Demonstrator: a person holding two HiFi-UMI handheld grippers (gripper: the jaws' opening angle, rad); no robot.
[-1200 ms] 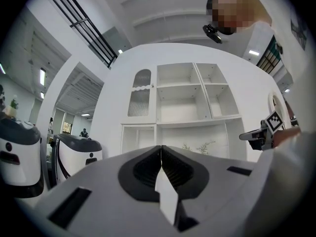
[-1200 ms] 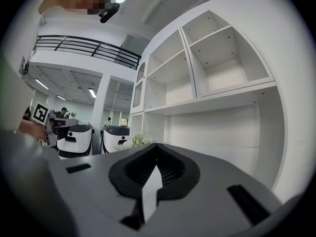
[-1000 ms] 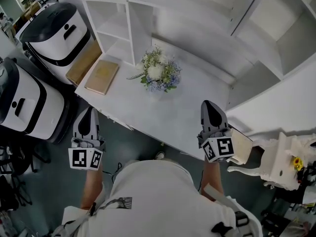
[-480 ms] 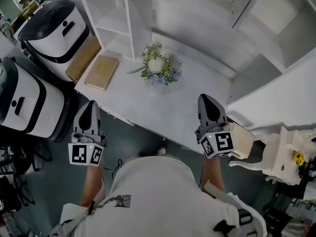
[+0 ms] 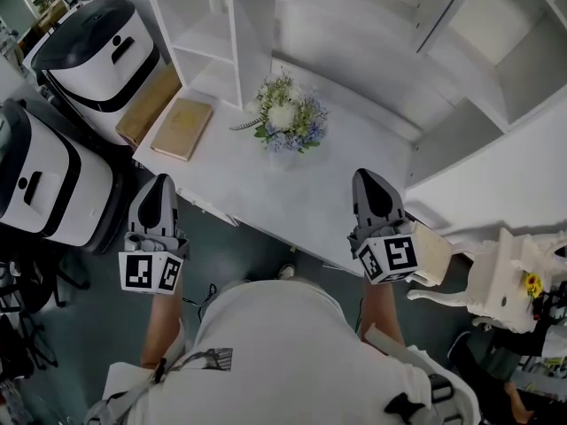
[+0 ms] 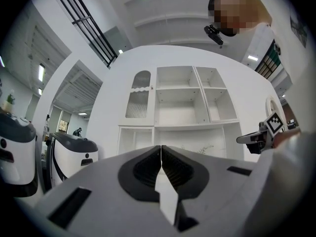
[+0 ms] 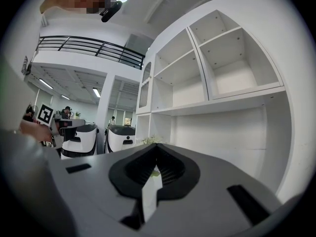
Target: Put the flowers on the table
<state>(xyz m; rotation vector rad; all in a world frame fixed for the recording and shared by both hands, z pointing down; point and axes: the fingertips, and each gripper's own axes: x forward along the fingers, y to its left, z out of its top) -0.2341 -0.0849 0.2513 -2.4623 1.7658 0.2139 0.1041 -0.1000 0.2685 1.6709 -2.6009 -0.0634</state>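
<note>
A bunch of white, green and pale blue flowers [image 5: 288, 123] stands on the white table [image 5: 301, 197], toward its back, in the head view. My left gripper [image 5: 158, 189] hovers off the table's front left edge with its jaws shut and nothing between them. My right gripper [image 5: 372, 187] is over the table's front right part, also shut and empty. In the left gripper view the jaws of my left gripper [image 6: 161, 148] meet at the tips. The right gripper view shows my right gripper [image 7: 156, 146] closed, with the flowers [image 7: 150, 140] just above its tips, far off.
A tan book [image 5: 182, 128] lies at the table's left end beside a brown box [image 5: 151, 104]. White open shelves [image 5: 217, 34] rise behind the table. Two white-and-black machines [image 5: 97, 47] stand to the left. A small white ornate stand [image 5: 509, 282] sits at the right.
Both grippers have edged slightly forward and left in the head view. The flowers have stayed where they were on the table.
</note>
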